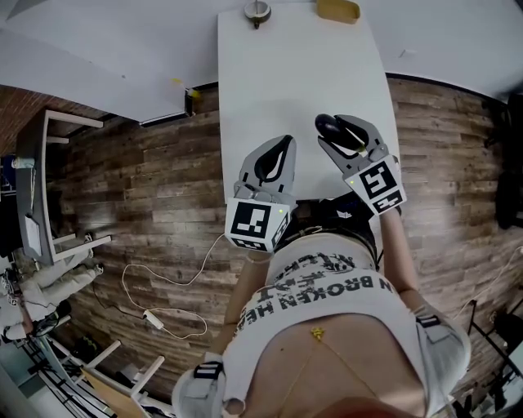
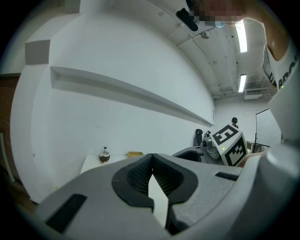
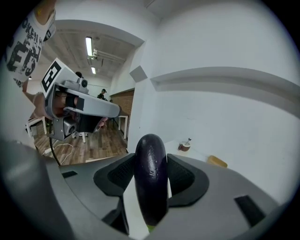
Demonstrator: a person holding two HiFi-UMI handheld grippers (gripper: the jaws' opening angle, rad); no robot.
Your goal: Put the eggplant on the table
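A dark purple eggplant (image 3: 151, 178) stands upright between the pads of my right gripper (image 3: 151, 161), which is shut on it. In the head view the eggplant (image 1: 328, 125) pokes out of the right gripper (image 1: 338, 128) over the near right part of the white table (image 1: 294, 73). My left gripper (image 1: 284, 144) hovers beside it over the table's near edge. Its fingertips meet with nothing between them (image 2: 151, 158). From the left gripper view, the right gripper's marker cube (image 2: 228, 143) shows to the right.
At the table's far end sit a brown shell-like bowl (image 1: 257, 11) and a flat yellow object (image 1: 338, 10). Wooden floor (image 1: 147, 188) flanks the table, with a white cable (image 1: 163, 286) and a shelf unit (image 1: 37, 188) on the left. A white wall lies behind.
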